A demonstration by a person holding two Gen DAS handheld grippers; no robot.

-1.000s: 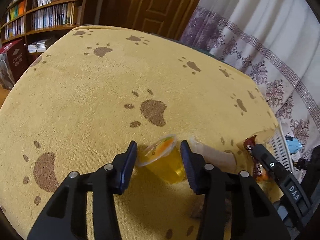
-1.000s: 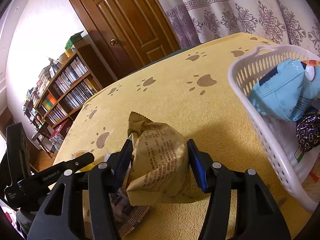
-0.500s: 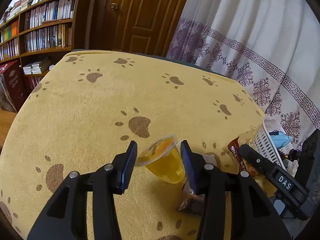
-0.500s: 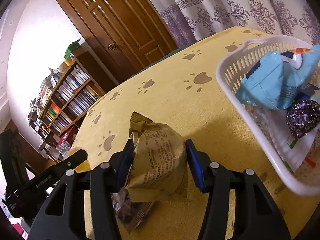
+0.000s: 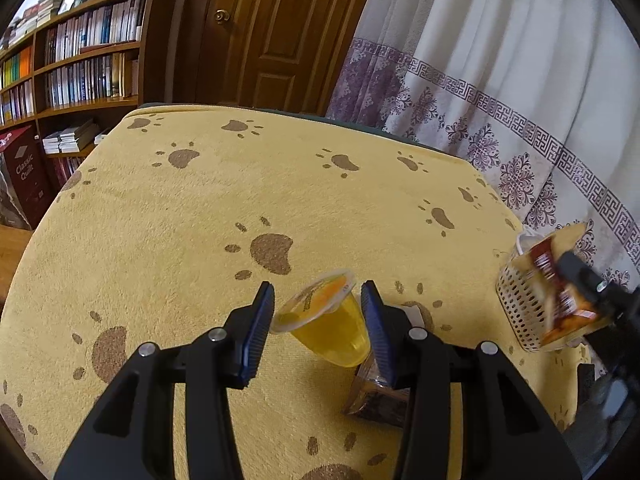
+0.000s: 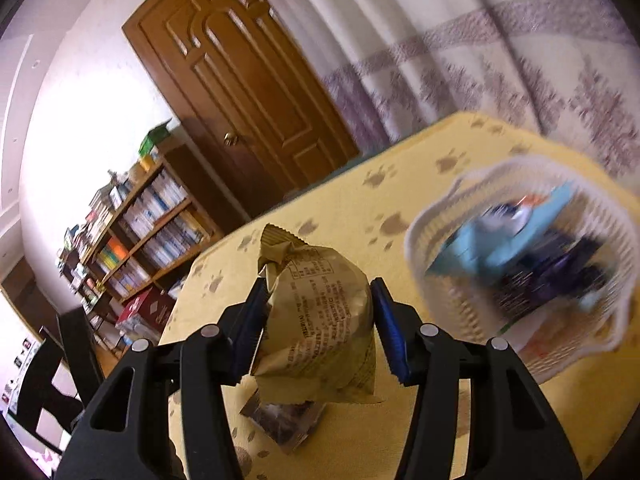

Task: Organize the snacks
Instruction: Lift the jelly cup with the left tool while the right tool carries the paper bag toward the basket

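My left gripper is shut on a yellow jelly cup with a foil lid, held above the yellow paw-print cloth. My right gripper is shut on a tan snack packet, raised above the table; it also shows, blurred, in the left wrist view. A white basket holding a light blue bag and dark packets stands to the right of the right gripper. In the left wrist view the basket is partly behind the held packet. A dark brown wrapped snack lies on the cloth below both grippers; it also shows in the right wrist view.
A wooden door and a patterned curtain stand beyond the table's far edge. Bookshelves stand at the left, with a dark red box on the floor.
Both grippers have risen with their snacks. The right gripper has lifted the tan packet and swung towards the basket, which now looks blurred and lower in its view.
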